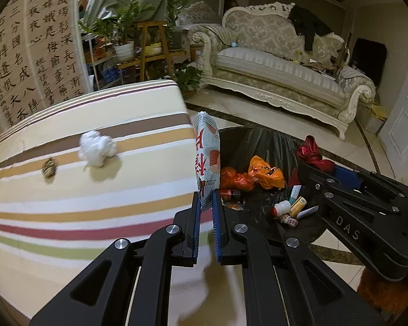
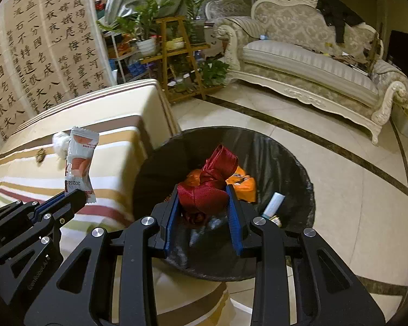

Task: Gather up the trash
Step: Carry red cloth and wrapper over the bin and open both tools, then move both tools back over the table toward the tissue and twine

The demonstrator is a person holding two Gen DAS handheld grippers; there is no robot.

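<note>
My left gripper (image 1: 205, 203) is shut on a white and orange snack wrapper (image 1: 208, 157), which stands upright at the edge of the striped table (image 1: 68, 217). From the right wrist view the same wrapper (image 2: 80, 163) and left gripper (image 2: 73, 194) show at the left. My right gripper (image 2: 204, 203) is shut on a bunched red ribbon (image 2: 209, 187) and hangs over the black-lined trash bin (image 2: 293, 163). In the left wrist view the ribbon (image 1: 312, 153) and right gripper (image 1: 340, 175) sit above the bin (image 1: 258, 141). A crumpled white tissue (image 1: 96, 148) and a small brown scrap (image 1: 48, 166) lie on the table.
The bin holds orange bags (image 1: 263, 174), a small bottle (image 1: 281, 207) and tubes. An ornate sofa (image 1: 280, 62) stands behind on the tiled floor (image 2: 353, 203). A wooden plant stand (image 1: 149, 51) and a calligraphy wall (image 1: 27, 54) are at the back left.
</note>
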